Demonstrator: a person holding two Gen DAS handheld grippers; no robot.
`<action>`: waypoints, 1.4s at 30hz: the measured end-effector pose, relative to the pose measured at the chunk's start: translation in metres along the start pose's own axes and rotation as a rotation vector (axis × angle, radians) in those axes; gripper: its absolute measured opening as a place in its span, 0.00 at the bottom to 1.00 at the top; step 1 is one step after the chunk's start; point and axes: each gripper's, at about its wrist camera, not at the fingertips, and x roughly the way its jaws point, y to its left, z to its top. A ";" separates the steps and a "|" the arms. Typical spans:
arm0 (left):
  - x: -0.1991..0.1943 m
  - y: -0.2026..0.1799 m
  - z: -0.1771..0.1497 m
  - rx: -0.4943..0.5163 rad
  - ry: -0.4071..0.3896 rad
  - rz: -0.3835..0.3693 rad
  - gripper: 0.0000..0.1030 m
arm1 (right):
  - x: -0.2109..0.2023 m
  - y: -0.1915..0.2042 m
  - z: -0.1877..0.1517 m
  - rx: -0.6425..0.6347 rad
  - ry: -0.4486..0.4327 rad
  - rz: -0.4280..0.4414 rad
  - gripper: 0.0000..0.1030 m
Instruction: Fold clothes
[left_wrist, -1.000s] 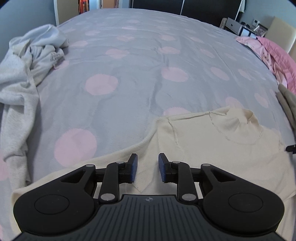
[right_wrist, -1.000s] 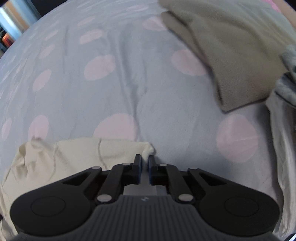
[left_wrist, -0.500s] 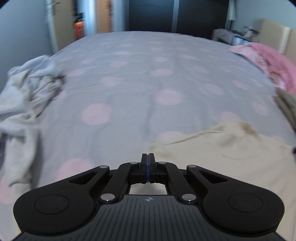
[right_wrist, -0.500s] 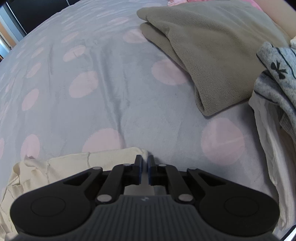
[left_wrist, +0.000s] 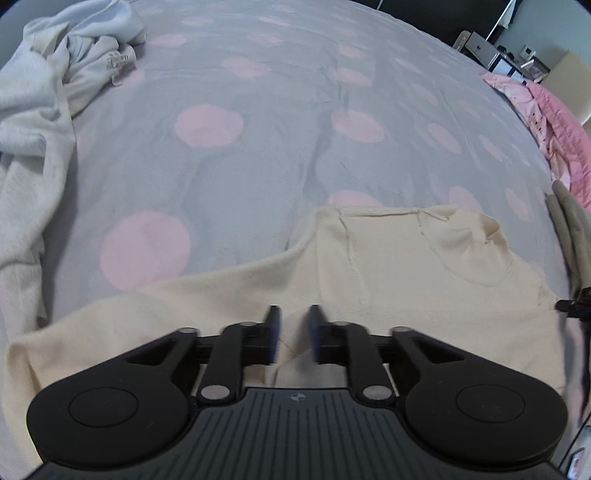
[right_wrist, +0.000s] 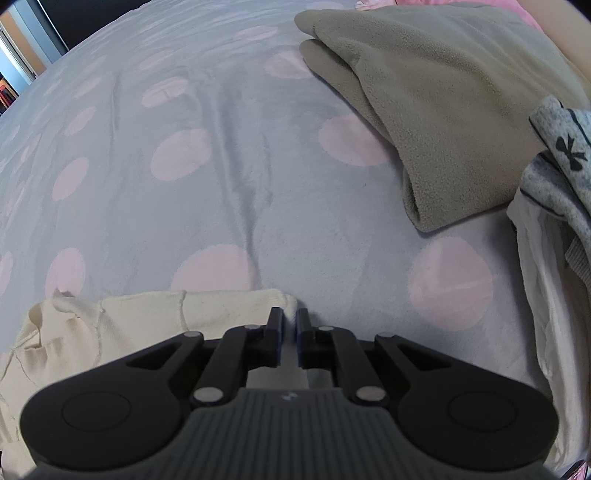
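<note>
A cream knit sweater (left_wrist: 388, 266) lies spread on the grey bedspread with pink dots (left_wrist: 258, 155), neck toward the far right. My left gripper (left_wrist: 292, 325) is open low over the sweater, and a fold of cream fabric sits between its jaws. In the right wrist view my right gripper (right_wrist: 290, 321) is shut on the sweater's far right corner (right_wrist: 236, 306), which is pinched between the blue pads.
A crumpled white garment (left_wrist: 40, 110) lies at the left of the bed. A folded olive fleece (right_wrist: 436, 96) lies far right, with a grey patterned knit (right_wrist: 557, 155) and white cloth (right_wrist: 546, 295) beside it. A pink blanket (left_wrist: 554, 122) lies at the bed's right edge.
My left gripper was shut half a second ago and has opened, dropping low over the sweater. My right gripper stays shut on the corner, barely moved.
</note>
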 end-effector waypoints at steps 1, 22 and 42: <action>0.001 0.000 0.000 0.000 0.005 0.009 0.18 | -0.001 0.000 0.000 0.003 0.003 0.002 0.08; -0.018 0.005 0.017 -0.062 -0.085 0.057 0.00 | -0.018 0.000 -0.004 0.009 0.028 0.000 0.09; 0.017 0.004 0.001 -0.166 0.151 -0.005 0.20 | -0.012 -0.001 0.003 0.024 0.028 0.002 0.12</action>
